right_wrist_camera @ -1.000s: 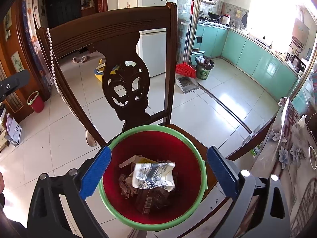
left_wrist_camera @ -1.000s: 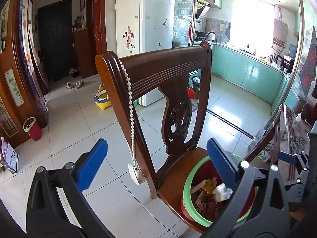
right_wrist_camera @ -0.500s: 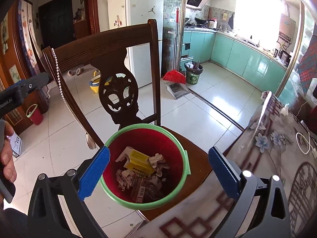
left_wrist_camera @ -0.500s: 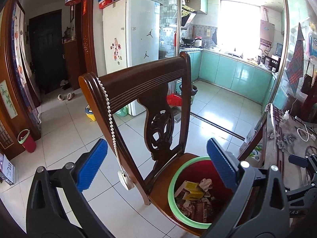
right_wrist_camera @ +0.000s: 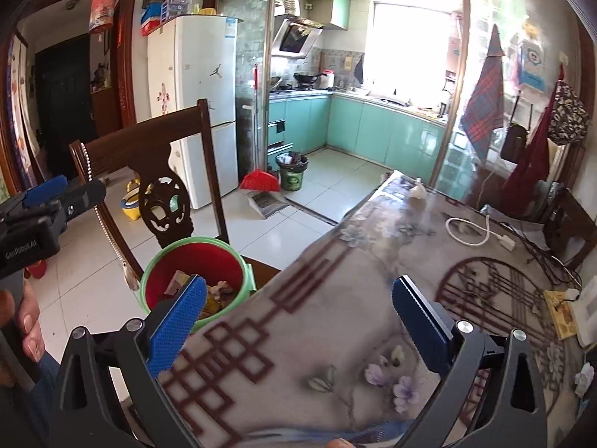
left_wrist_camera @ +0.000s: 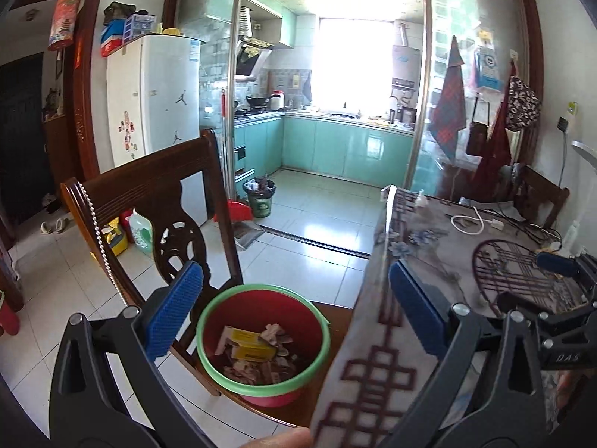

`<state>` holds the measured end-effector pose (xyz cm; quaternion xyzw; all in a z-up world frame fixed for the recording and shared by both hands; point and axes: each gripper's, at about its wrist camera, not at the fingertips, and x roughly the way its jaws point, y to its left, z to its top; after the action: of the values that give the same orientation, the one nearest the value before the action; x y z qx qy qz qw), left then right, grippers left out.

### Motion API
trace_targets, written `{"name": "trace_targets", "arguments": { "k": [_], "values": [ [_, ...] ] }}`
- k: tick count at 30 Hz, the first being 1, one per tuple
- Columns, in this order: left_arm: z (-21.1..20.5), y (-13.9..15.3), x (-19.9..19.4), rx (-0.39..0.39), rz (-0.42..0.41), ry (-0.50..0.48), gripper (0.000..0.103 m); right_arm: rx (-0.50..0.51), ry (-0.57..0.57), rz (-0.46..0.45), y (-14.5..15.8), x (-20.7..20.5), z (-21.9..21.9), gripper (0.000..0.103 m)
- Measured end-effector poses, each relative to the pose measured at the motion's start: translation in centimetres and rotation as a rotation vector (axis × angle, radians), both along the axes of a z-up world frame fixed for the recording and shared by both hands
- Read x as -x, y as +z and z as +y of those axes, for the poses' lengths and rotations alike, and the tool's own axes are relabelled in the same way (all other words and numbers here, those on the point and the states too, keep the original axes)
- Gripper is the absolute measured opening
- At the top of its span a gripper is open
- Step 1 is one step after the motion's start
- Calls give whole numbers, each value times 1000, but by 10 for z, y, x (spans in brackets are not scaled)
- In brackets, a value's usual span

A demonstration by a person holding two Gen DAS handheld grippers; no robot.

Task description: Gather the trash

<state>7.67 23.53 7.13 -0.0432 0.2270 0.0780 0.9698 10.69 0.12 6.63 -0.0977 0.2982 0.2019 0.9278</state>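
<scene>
The counter, with its patterned cover, fills the lower right of the right wrist view. One chair stands at lower left beside it, and one red bin sits on the chair seat, part filled with paper and a yellow box.

Each hand-held gripper, left and right, gapes wide with nothing between its pads.

One crumpled white scrap lies at the far counter edge, upper middle, next to one white cable. A second scrap shows at far right.

Risks, as I judge them: snagging the cable during a reach, knocking the bin off the seat, or pinching the cover along with a scrap.
</scene>
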Motion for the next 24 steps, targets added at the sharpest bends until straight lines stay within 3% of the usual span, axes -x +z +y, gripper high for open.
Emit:
{"name": "trace_targets", "arguments": {
  "k": [7,12,16,24],
  "values": [
    [-67,-9,26,-29,0,-108,98,-15,-122,-28,8,33,-80,97],
    [-102,-1,37,-69,-52,-144,98,-42,-188,-72,15,59,-122,97],
    [-122,2,43,-52,-92,-176,98,-77,-230,-96,17,77,-147,97],
    [-155,-10,45,-147,-131,-182,98,-124,-298,-164,9,92,-177,97]
  ]
}}
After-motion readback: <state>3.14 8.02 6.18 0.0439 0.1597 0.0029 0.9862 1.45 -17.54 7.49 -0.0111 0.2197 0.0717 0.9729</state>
